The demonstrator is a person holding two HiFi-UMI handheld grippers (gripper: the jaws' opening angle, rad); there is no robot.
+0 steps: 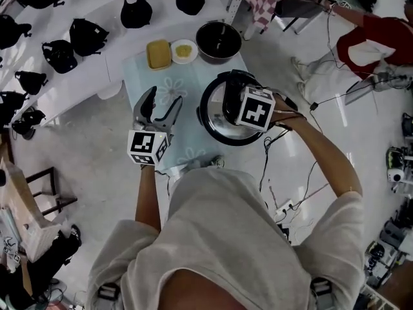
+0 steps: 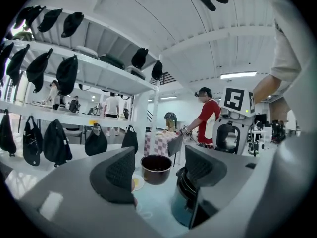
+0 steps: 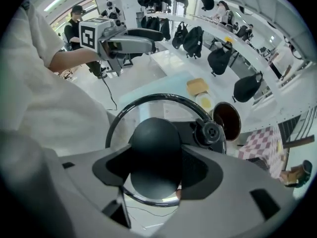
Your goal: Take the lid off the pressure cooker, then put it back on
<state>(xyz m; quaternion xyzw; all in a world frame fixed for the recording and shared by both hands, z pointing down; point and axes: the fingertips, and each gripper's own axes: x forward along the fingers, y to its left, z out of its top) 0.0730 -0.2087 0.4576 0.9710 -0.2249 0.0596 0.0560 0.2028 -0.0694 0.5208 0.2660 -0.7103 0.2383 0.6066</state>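
My right gripper (image 1: 236, 108) points straight down, shut on the round black knob (image 3: 154, 143) of the glass lid (image 1: 208, 118). The lid's black rim (image 3: 148, 100) rings the knob, and table and floor show through the glass. The lid hangs over the right side of the pale table (image 1: 139, 70). The dark pressure cooker body (image 2: 184, 202) stands low beside my left gripper's right jaw in the left gripper view. In the head view the lid and marker cube mostly cover it. My left gripper (image 1: 164, 99) hovers level over the table left of the lid, open and empty (image 2: 158, 170).
A dark bowl (image 1: 219, 41), a small plate (image 1: 184, 50) and a yellow block (image 1: 158, 53) sit at the table's far end. White shelves with black bags (image 1: 87, 36) run along the left. A person in red (image 1: 368, 44) sits far right. Cables (image 1: 284, 199) trail on the floor.
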